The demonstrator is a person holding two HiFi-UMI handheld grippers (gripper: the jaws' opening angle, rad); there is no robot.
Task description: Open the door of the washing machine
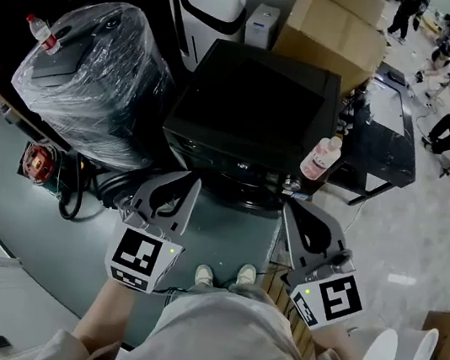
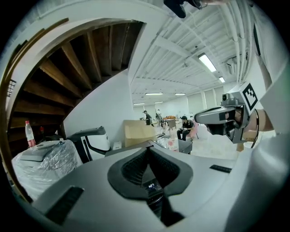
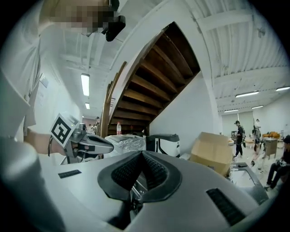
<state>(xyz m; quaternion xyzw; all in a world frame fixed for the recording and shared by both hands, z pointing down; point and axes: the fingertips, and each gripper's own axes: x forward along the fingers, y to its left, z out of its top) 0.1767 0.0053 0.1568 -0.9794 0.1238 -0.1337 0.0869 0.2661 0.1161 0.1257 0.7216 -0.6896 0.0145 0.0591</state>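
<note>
The left hand-held gripper [image 1: 184, 180] and the right hand-held gripper [image 1: 296, 206] are held side by side, apart from each other, just near of the front edge of the black washing machine [image 1: 254, 107], touching nothing. Each has its jaws pressed together with nothing between them. The machine stands on the floor straight ahead of the person, and its dark top looks closed. A pink bottle [image 1: 321, 158] stands at its near right corner. A plastic-wrapped appliance [image 1: 90, 67] sits to its left, and a cardboard box [image 1: 331, 30] lies beyond it.
</note>
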